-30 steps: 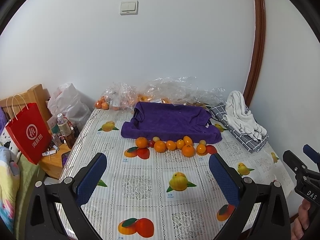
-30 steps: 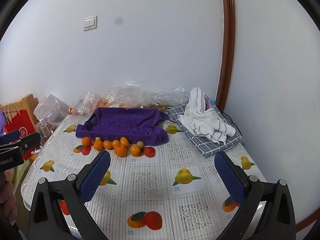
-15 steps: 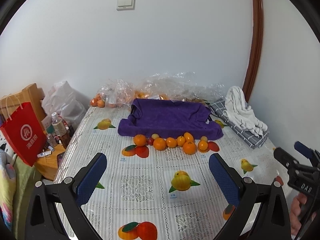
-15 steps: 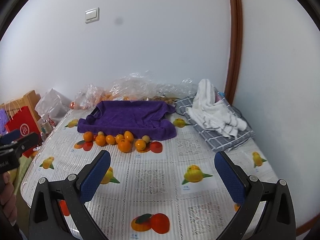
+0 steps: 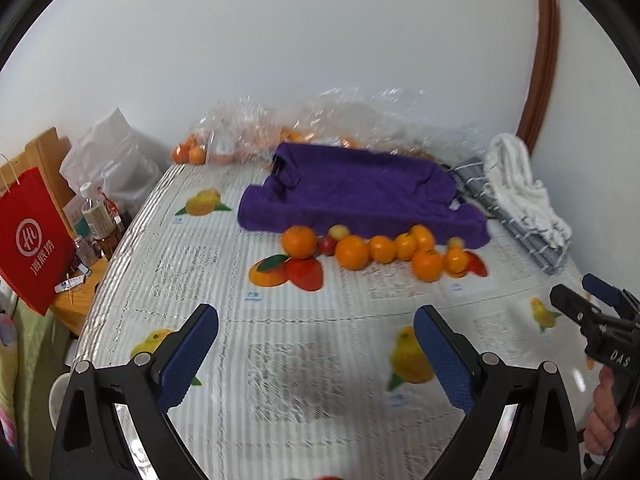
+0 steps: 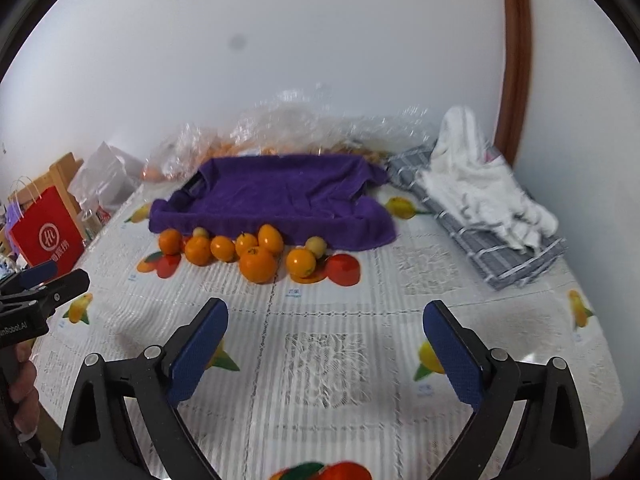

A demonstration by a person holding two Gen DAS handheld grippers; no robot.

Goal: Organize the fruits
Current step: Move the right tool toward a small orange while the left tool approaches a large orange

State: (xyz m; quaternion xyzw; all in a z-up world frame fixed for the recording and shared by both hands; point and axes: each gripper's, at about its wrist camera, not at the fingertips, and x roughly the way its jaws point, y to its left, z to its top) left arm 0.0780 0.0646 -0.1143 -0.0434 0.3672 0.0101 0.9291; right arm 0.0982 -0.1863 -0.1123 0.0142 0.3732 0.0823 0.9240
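In the left wrist view, the left gripper was seen spread wide with nothing between its pads, above a fruit-print tablecloth; a row of oranges lay against a purple towel. In the right wrist view, the right gripper (jaws closing slightly, nothing between them) was seen well short of the oranges
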